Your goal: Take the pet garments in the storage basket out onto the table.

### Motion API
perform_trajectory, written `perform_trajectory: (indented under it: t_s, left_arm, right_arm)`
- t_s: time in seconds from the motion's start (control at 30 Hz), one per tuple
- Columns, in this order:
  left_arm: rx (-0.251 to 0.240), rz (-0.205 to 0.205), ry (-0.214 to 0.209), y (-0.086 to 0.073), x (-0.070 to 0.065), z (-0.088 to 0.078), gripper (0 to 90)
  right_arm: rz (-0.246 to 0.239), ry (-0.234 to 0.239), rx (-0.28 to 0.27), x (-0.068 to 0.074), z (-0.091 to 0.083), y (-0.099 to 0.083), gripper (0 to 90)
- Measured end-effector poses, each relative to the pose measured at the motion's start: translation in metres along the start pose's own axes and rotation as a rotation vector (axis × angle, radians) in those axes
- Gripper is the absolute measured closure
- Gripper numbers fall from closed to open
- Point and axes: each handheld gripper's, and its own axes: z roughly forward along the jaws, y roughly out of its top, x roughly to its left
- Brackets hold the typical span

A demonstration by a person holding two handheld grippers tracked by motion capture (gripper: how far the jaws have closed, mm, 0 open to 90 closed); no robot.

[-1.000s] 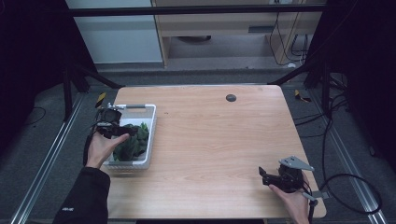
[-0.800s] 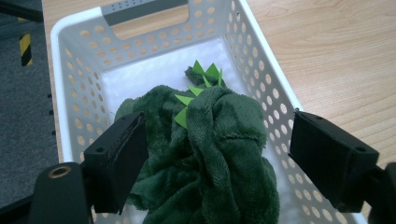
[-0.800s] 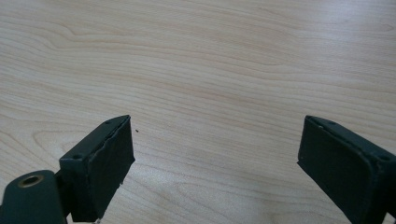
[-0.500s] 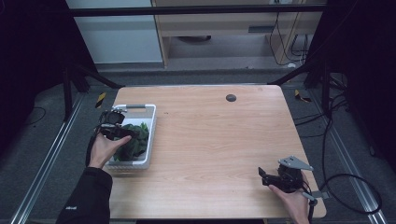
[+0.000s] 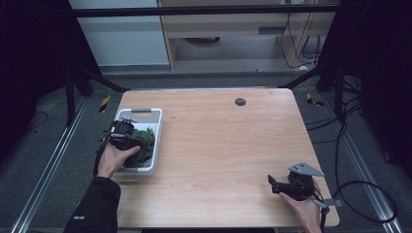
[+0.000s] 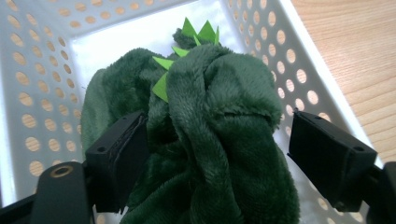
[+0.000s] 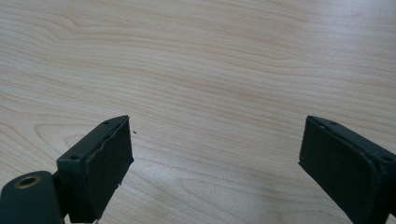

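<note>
One dark green plush toy point(image 6: 210, 135) with bright green felt spikes lies in one white perforated basket point(image 6: 42, 70) at the table's left edge. Its lower part is cut off at the bottom of the left gripper view; its overall shape is hard to make out. Left gripper point(image 6: 219, 154): jaws spread, straddling the plush, one jaw touching the fabric, the other just clear of it. Right gripper point(image 7: 212, 158): jaws wide apart, nothing between them, over bare wooden table point(image 7: 210, 56) near its right front corner. One dark round spot point(image 5: 240, 101) sits near the table's far edge.

one green plush toy point(image 6: 210, 140), one white basket point(image 5: 154, 127), two tools
</note>
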Motion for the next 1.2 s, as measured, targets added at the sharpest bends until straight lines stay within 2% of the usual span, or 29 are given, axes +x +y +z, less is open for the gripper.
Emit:
perform_trajectory:
  t_s: [0.2, 0.33, 0.53, 0.77, 0.97, 1.2]
  left_arm:
    - [0.024, -0.001, 0.002, -0.004, 0.0, 0.007, 22.8]
    - [0.032, -0.009, 0.019, -0.004, 0.0, 0.009, 26.0]
    - [0.046, -0.018, 0.019, -0.007, 0.0, 0.011, 39.8]
    - [0.051, -0.043, 0.004, -0.009, 0.003, 0.01, 62.4]
    - [0.024, -0.051, 0.008, -0.011, 0.007, 0.003, 75.8]
    - [-0.034, -0.05, 0.001, -0.013, 0.013, -0.017, 78.8]
  right_arm:
    - [-0.003, 0.006, 0.002, 0.001, 0.001, 0.0, 9.3]
    - [0.001, 0.014, 0.002, 0.002, 0.001, 0.0, 9.4]
    - [-0.005, 0.015, 0.006, 0.001, 0.001, 0.0, 9.3]
    - [-0.008, 0.018, 0.008, 0.001, 0.002, 0.0, 9.4]
    - [-0.01, 0.018, 0.006, 0.001, 0.001, 0.0, 9.4]
    - [-0.006, 0.02, 0.006, 0.001, 0.001, 0.0, 9.5]
